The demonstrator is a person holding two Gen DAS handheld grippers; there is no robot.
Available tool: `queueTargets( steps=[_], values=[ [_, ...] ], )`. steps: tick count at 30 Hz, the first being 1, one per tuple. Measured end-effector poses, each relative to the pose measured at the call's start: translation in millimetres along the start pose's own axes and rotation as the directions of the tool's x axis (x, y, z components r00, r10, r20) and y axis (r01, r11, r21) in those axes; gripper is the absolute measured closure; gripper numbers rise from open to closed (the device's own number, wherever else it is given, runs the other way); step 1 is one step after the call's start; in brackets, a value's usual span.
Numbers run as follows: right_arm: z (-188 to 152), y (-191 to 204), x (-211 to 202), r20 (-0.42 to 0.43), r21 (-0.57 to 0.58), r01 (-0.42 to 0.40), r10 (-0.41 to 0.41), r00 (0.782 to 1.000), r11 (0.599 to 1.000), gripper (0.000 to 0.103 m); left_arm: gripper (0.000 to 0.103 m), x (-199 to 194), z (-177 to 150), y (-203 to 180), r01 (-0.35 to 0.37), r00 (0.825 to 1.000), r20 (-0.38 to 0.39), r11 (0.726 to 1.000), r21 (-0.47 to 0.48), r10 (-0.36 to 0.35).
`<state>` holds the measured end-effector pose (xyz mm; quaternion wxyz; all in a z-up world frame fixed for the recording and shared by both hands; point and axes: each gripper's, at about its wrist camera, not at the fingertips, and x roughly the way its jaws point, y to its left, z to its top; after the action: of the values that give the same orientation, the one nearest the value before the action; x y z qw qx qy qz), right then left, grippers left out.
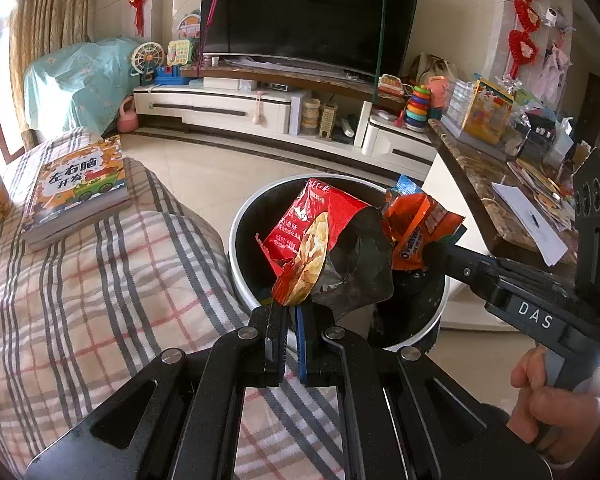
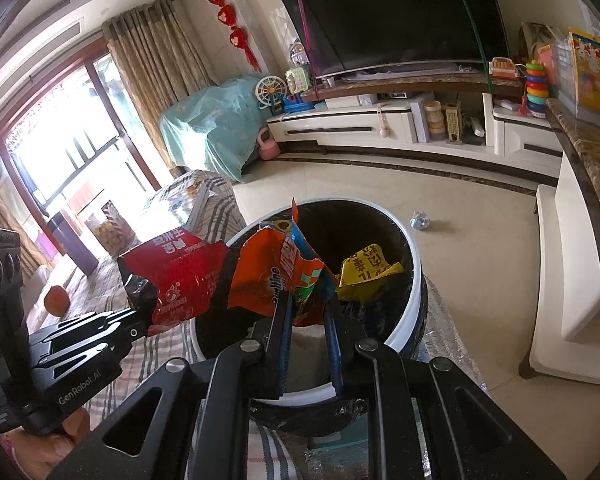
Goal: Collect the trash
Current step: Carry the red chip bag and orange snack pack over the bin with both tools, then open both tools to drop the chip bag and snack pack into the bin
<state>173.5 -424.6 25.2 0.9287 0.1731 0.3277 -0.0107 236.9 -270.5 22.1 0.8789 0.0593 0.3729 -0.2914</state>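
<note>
A round white trash bin (image 1: pixel 240 276) with a black liner stands beside the sofa; its rim (image 2: pixel 414 300) shows in the right wrist view too. My left gripper (image 1: pixel 292 310) is shut on a red chip bag (image 1: pixel 320 236), held over the bin's near rim. My right gripper (image 2: pixel 306 304) is shut on an orange snack wrapper (image 2: pixel 268 276) above the bin's mouth; from the left wrist view it reaches in from the right (image 1: pixel 434 254) with the wrapper (image 1: pixel 420 224). A yellow wrapper (image 2: pixel 364 270) lies inside the bin. A small crumpled wrapper (image 2: pixel 420 222) lies on the floor beyond it.
A plaid-covered sofa (image 1: pixel 80 300) with a children's book (image 1: pixel 78 188) is left of the bin. A marble-topped counter (image 1: pixel 492 184) with papers and boxes stands on the right. A TV cabinet (image 1: pixel 260 108) with toys lines the far wall. A hand (image 1: pixel 556 400) grips the right tool.
</note>
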Motion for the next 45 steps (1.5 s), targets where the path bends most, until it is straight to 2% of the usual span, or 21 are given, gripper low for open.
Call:
queueTargets(
  steps=[33, 37, 39, 43, 44, 45],
  values=[
    [11.6, -10.2, 26.0, -0.082, -0.017, 0.04, -0.041, 0.996, 0.999, 0.087, 0.1, 30.6, 11.0, -6.4, -0.005, 0.999, -0.054, 1.0, 0.01, 0.006],
    [14.1, -9.9, 27.6, -0.087, -0.009, 0.039, -0.04, 0.995, 0.999, 0.082, 0.098, 31.2, 12.0, -5.3, -0.012, 0.998, -0.06, 1.0, 0.005, 0.012],
    [15.6, -11.8, 26.8, -0.087, 0.005, 0.038, -0.038, 0.996, 0.999, 0.077, 0.094, 31.1, 13.6, -6.4, -0.021, 0.998, -0.062, 1.0, 0.004, 0.021],
    [16.2, -14.0, 20.0, -0.066, 0.024, 0.037, -0.035, 0.997, 0.999, 0.058, 0.068, 21.5, 12.6, -5.1, -0.033, 0.999, -0.033, 0.999, -0.003, 0.033],
    [16.1, -14.5, 17.4, -0.061, 0.028, 0.037, -0.035, 0.998, 0.999, 0.056, 0.067, 18.6, 11.5, -4.3, -0.034, 0.999, -0.025, 0.999, -0.005, 0.033],
    [15.9, -15.2, 15.6, -0.056, 0.032, 0.038, -0.036, 0.998, 0.999, 0.049, 0.066, 14.9, 10.1, -3.3, -0.033, 0.999, -0.018, 0.999, -0.009, 0.033]
  ],
)
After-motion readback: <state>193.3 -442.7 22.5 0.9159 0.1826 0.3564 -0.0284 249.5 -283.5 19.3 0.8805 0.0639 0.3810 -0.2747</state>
